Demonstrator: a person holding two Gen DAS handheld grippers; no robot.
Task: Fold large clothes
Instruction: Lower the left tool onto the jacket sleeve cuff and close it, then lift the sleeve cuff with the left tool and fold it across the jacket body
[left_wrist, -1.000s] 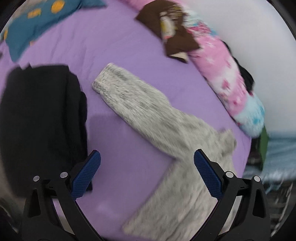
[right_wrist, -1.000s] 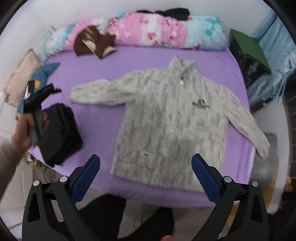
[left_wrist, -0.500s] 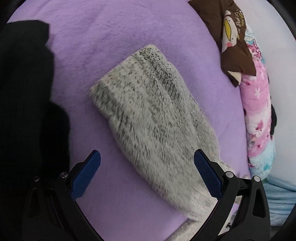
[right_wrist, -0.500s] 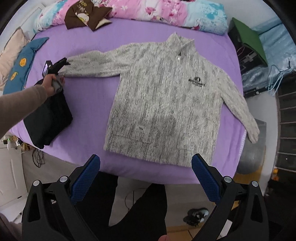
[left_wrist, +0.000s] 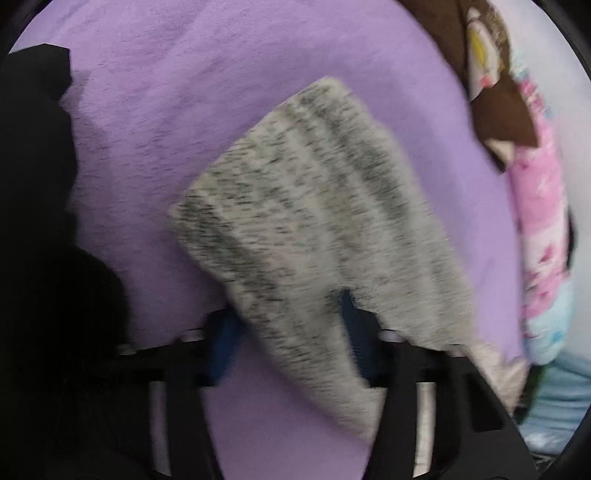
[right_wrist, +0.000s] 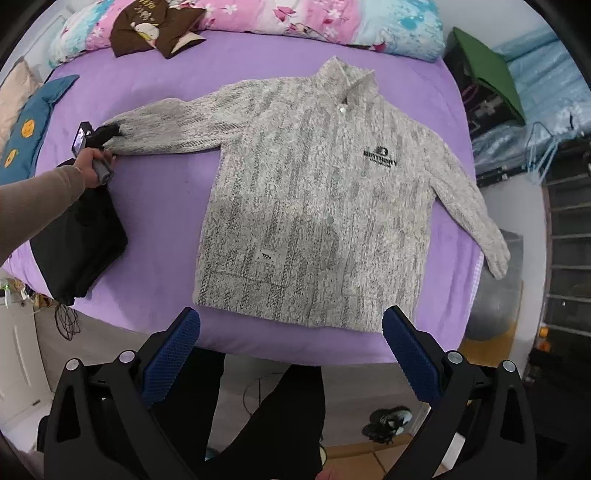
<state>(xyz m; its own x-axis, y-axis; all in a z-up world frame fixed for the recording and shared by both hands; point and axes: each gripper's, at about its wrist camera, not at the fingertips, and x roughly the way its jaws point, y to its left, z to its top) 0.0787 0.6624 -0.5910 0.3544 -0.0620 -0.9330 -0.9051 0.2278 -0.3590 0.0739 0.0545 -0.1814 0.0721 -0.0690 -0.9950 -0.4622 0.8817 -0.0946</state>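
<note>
A grey knitted sweater (right_wrist: 314, 192) lies spread face up on the purple bed (right_wrist: 166, 221), both sleeves out. In the right wrist view my left gripper (right_wrist: 99, 136) sits at the end of the left sleeve, held by a hand in a beige sleeve. The left wrist view shows that sleeve's cuff (left_wrist: 314, 206) running down between the blue pads of my left gripper (left_wrist: 288, 332). Its jaws are closing and the fabric is pinched and bunched between them. My right gripper (right_wrist: 291, 314) hangs open above the bed's front edge, near the sweater's hem, holding nothing.
A folded black garment (right_wrist: 81, 236) lies left of the sweater, close to the held cuff. A brown cushion (right_wrist: 147, 29), a pink floral quilt (right_wrist: 295, 18) and a blue pillow (right_wrist: 26, 125) line the back and left. The person's legs and shoes (right_wrist: 391, 421) are below the bed edge.
My left gripper came down onto the sleeve's cuff, and its wide-open jaws narrowed around the fabric. The right gripper barely shifted.
</note>
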